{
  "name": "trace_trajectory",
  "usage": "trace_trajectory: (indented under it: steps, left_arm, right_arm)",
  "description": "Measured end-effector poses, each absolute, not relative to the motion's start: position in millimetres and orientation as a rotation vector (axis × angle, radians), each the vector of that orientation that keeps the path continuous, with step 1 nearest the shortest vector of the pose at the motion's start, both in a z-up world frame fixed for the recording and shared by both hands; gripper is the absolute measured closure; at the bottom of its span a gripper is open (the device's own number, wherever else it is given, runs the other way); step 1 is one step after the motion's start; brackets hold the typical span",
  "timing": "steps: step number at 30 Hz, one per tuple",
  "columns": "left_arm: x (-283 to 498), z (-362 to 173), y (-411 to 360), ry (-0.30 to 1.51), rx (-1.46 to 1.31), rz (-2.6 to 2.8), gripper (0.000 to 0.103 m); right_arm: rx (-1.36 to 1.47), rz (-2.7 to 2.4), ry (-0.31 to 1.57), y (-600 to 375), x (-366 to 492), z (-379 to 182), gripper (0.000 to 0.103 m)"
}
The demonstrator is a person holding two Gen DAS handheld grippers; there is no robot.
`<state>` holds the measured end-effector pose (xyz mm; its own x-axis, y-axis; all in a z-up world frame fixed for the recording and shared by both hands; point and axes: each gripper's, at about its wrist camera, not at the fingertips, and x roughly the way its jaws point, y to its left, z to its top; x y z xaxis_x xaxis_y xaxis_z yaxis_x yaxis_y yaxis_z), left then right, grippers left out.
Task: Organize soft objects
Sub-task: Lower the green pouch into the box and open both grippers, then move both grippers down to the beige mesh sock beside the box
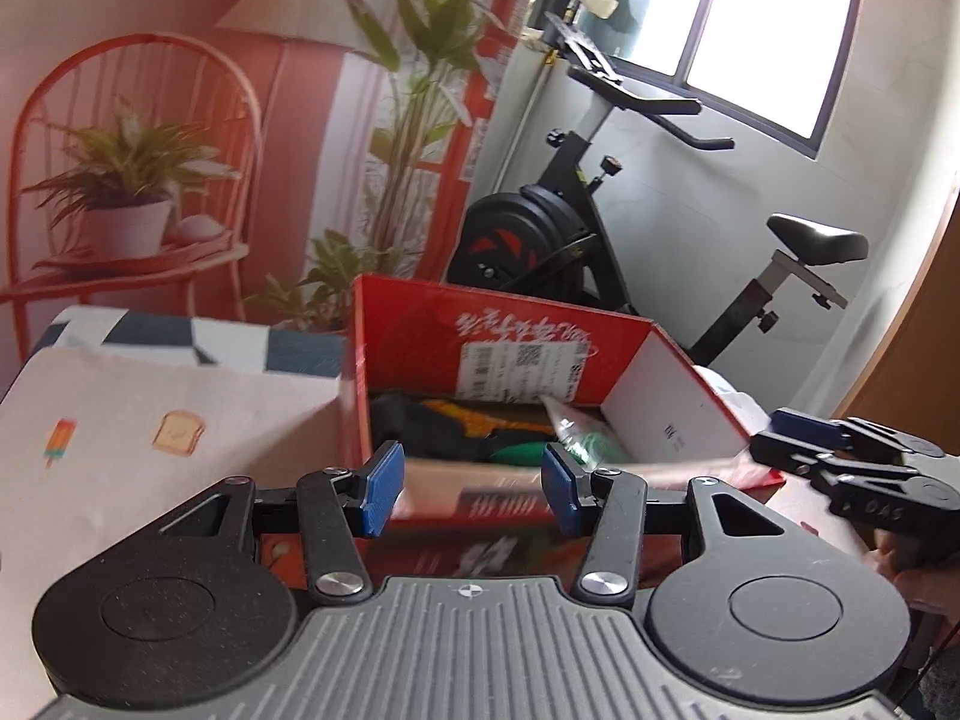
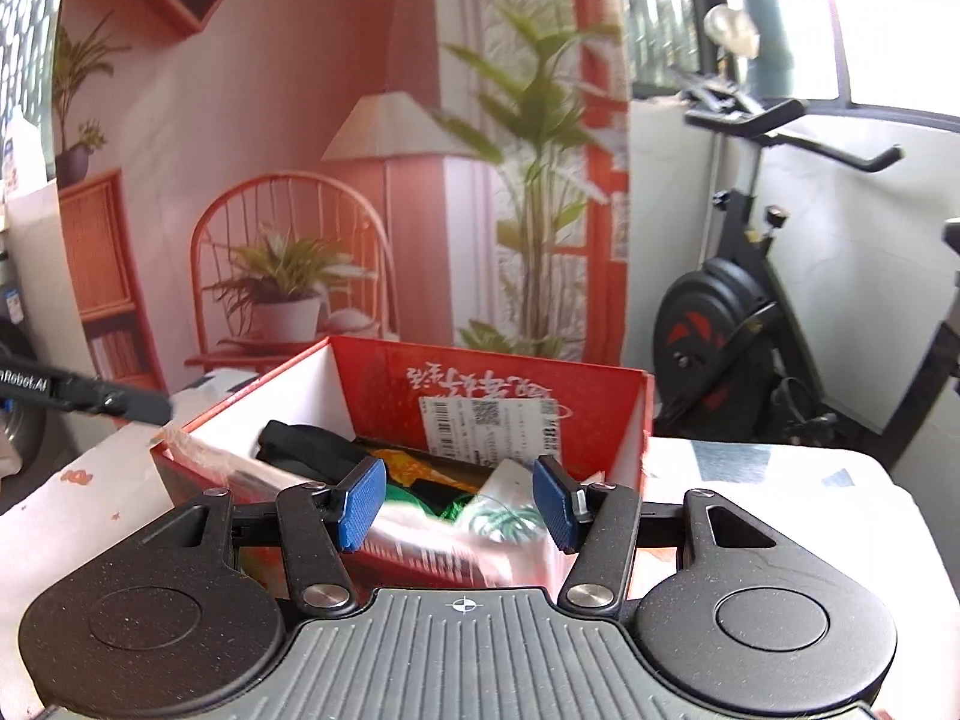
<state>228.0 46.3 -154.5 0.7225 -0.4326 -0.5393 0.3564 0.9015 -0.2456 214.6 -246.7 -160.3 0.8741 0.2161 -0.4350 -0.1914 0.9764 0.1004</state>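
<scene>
A red cardboard box with a white lining stands open on the table. It holds soft items: a black cloth, an orange-and-green piece and a clear bag with a green print. My left gripper is open and empty just in front of the box's near wall. My right gripper is open and empty over the box's near edge, above the bag with the green print. The black cloth lies at the box's back left. The right gripper also shows in the left wrist view.
A cream tablecloth with small food prints covers the table. A printed backdrop of a chair and plants hangs behind. A black exercise bike stands behind the box near the window. The left gripper's tip shows at the far left.
</scene>
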Motion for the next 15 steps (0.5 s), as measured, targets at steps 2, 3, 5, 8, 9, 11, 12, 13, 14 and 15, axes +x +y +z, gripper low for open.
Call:
trace_trajectory:
  steps: [2,3,5,8,9,11,12,13,14,15]
  left_arm:
    - [220,-162,53,0.637,-0.147,-0.417,0.05]
    - [218,-167,55,0.645,-0.158,-0.409,0.05]
    - [214,-177,58,0.664,-0.181,-0.392,0.05]
    - [213,-193,58,0.695,-0.204,-0.375,0.05]
    - [213,-200,58,0.709,-0.206,-0.369,0.051]
    - [215,-211,57,0.733,-0.203,-0.36,0.051]
    - [216,-217,57,0.744,-0.198,-0.354,0.051]
    - [218,-222,56,0.754,-0.193,-0.349,0.05]
    - [220,-227,56,0.764,-0.19,-0.344,0.05]
    - [221,-232,57,0.775,-0.188,-0.339,0.051]
  right_arm:
    - [0.061,0.203,0.432,-249,200,-163,0.052]
    - [0.062,0.197,0.418,-250,191,-164,0.052]
    - [0.069,0.179,0.405,-251,178,-166,0.052]
    - [0.108,0.169,0.4,-255,165,-172,0.052]
    - [0.113,0.166,0.407,-256,162,-175,0.052]
    - [0.118,0.163,0.437,-256,159,-184,0.052]
    - [0.122,0.159,0.454,-256,159,-190,0.052]
    - [0.132,0.156,0.473,-256,159,-197,0.052]
    - [0.145,0.154,0.492,-256,158,-205,0.052]
    - [0.159,0.151,0.513,-257,159,-212,0.052]
